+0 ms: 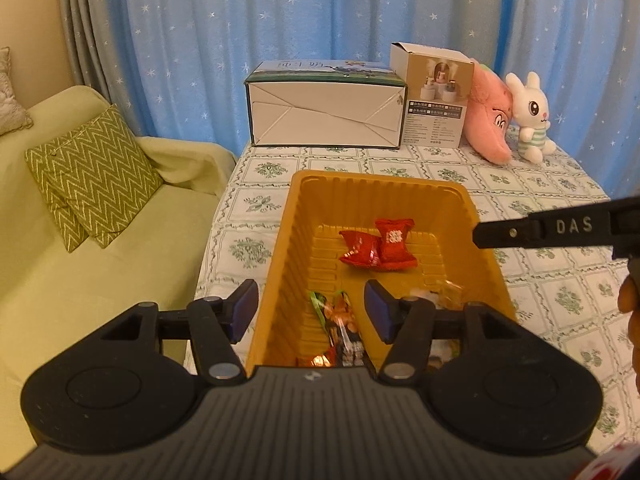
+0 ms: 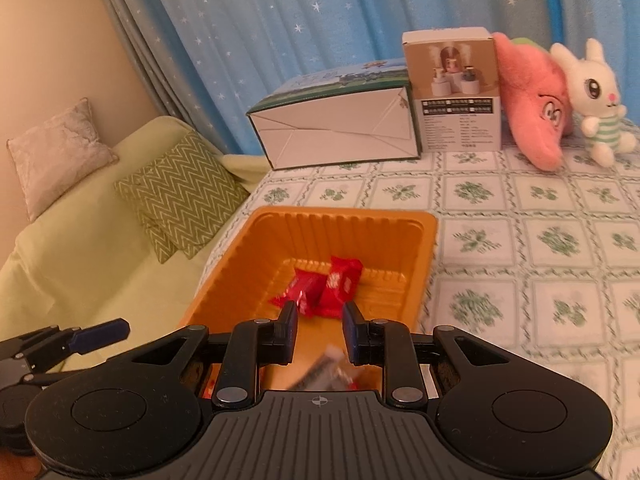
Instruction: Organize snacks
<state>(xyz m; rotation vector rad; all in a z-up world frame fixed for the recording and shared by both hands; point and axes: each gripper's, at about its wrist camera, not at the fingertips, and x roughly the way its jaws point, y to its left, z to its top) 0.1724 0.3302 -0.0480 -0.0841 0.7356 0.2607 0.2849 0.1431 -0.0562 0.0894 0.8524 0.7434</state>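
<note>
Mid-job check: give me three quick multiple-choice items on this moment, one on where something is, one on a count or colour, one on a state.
1. Where do the red snack packets lie?
A. On the tablecloth
B. In the orange tray
C. On the sofa

2. How many red packets lie in the far half of the tray?
A. Two
B. Four
C. None

3. How is the left gripper?
A. Clamped on a red packet
B. Open, nothing between its pads
C. Holding the white rabbit

Key: 1 B, they rest on the tray's ribbed floor; 2 A, two red packets lie side by side, touching; 3 B, its blue pads stand wide apart over the tray with nothing gripped.
</note>
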